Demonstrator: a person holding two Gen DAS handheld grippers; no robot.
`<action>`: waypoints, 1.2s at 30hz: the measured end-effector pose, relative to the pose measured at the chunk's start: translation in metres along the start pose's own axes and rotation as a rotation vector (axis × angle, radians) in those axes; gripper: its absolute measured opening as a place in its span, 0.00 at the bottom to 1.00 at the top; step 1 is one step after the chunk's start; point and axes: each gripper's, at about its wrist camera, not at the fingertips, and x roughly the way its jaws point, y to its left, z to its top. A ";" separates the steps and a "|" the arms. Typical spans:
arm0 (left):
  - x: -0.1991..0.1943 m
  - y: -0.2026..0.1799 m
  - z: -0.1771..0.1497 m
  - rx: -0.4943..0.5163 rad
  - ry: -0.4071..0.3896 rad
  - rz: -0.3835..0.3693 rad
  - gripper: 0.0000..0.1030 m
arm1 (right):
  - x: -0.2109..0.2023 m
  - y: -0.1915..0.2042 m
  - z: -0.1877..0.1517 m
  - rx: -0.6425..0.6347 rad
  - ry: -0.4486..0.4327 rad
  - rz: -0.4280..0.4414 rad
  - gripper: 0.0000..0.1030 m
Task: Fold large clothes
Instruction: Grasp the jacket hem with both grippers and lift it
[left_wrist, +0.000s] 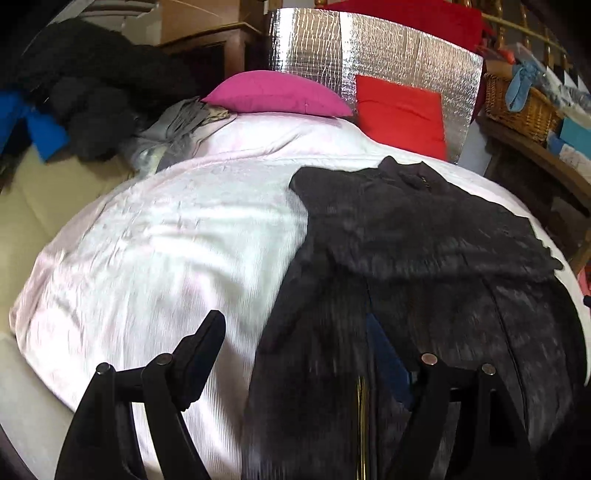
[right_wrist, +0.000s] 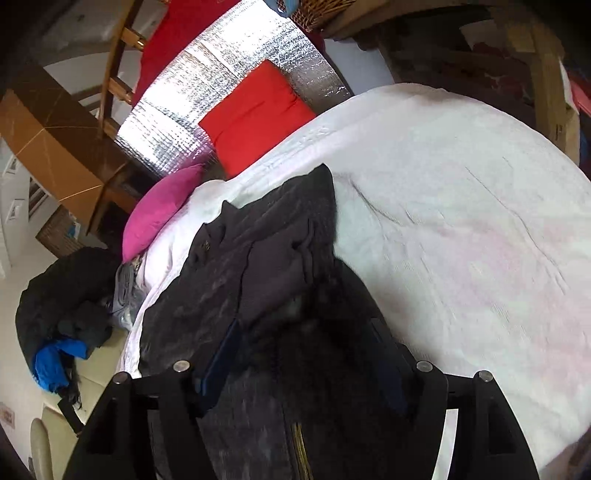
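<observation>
Black jacket (left_wrist: 424, 258) near pale bedspread (left_wrist: 166, 240) edge, open cover leftward

Pale bedspread (left_wrist: 155, 236), silver foil headboard (left_wrist: 388, 51) (wicker basket (left_wrist: 517, 107) beside)

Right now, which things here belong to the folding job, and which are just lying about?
Part of the job:
- black jacket, partly folded
- white bedspread it lies on
- left gripper and right gripper, jaws apart

Just lying about:
- pink cushion
- red cushion
- silver foil panel
- dark clothes heap
- wicker basket
</observation>
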 end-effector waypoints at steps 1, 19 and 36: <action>-0.007 0.001 -0.010 -0.006 0.001 -0.009 0.77 | -0.003 -0.001 -0.004 -0.004 0.001 0.000 0.71; -0.039 0.010 -0.123 -0.175 0.277 -0.088 0.79 | -0.059 -0.027 -0.142 -0.193 0.286 -0.114 0.71; 0.013 0.007 -0.168 -0.294 0.529 -0.205 0.79 | 0.013 -0.049 -0.173 -0.180 0.494 -0.213 0.72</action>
